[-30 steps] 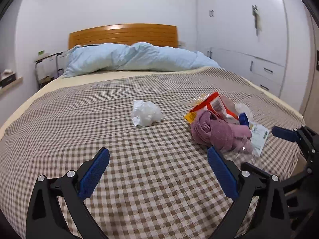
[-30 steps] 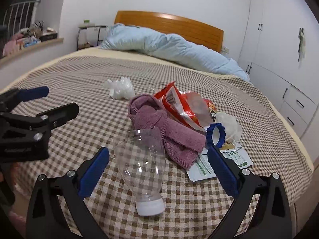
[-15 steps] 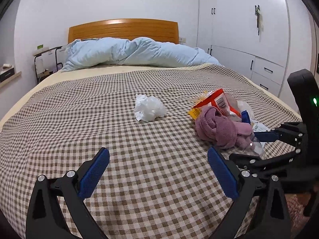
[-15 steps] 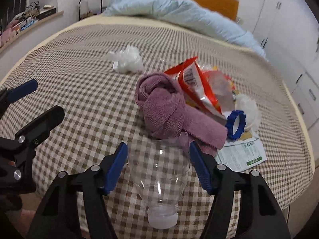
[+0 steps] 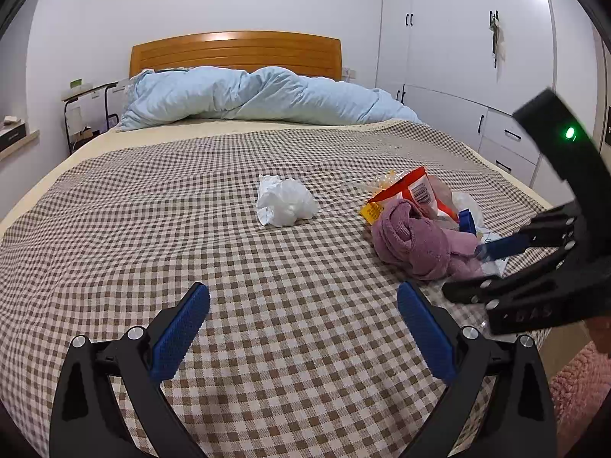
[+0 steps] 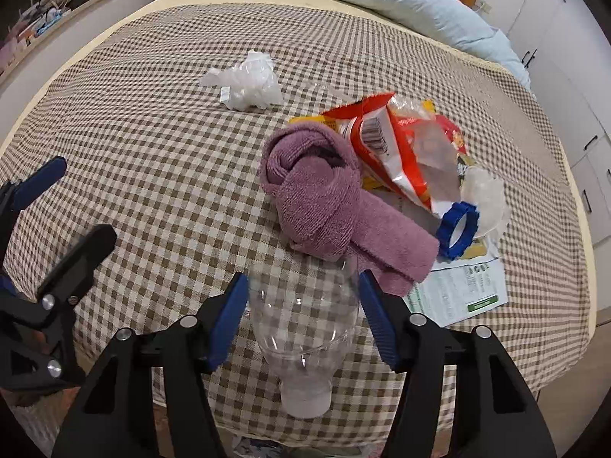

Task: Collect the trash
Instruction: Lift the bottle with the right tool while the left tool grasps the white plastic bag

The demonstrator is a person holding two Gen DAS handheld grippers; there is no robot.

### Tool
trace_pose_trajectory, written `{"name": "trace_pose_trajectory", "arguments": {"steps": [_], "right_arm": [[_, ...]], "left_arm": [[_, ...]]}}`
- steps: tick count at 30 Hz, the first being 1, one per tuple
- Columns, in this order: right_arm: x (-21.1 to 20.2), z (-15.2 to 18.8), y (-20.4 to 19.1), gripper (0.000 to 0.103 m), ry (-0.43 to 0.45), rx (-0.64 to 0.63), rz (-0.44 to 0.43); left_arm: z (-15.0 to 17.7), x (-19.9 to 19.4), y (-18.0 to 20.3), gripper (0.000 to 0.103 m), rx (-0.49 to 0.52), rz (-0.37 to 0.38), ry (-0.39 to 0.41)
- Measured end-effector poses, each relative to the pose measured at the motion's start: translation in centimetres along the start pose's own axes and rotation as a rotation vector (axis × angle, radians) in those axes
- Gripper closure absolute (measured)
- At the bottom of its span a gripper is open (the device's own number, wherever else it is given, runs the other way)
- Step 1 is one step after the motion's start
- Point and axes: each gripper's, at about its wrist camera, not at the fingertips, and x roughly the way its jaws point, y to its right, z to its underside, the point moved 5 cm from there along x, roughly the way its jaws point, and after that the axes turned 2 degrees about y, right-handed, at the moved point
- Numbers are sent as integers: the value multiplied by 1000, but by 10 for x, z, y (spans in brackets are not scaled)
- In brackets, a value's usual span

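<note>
Clear bottle (image 6: 303, 328) lengthwise between closing right gripper (image 6: 303, 320), cap nearest camera.

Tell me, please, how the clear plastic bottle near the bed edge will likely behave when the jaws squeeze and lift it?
The clear plastic bottle looks empty, so it is probably very light. Its thin walls may dent as the right gripper closes its jaws around it. It lies on its side, cap toward the edge of the bed, so it could roll or slip out.

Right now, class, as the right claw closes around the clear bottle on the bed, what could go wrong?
1. The thin bottle may crumple or squirt from between the closing right claw.
2. Its base touches the purple towel, which might drag along.
3. The bottle lies near the bed's edge and might roll off.
</note>
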Motion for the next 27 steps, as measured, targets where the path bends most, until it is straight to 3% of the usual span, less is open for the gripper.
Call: {"name": "trace_pose_trajectory", "arguments": {"steps": [6, 11, 19, 27], "right_arm": [[-21, 0, 28, 45, 79, 75, -22], [-43, 13, 70, 46, 263, 195, -20], [-55, 42, 122, 50, 430, 331, -37], [-80, 44, 172, 50, 565, 388, 47]], "left_arm": [[1, 0, 0, 8, -15, 9, -9], [3, 3, 5, 8, -1, 8, -21], [2, 1, 16, 8, -14, 21, -43], [-22, 13, 4, 8, -124, 30, -82]]}}
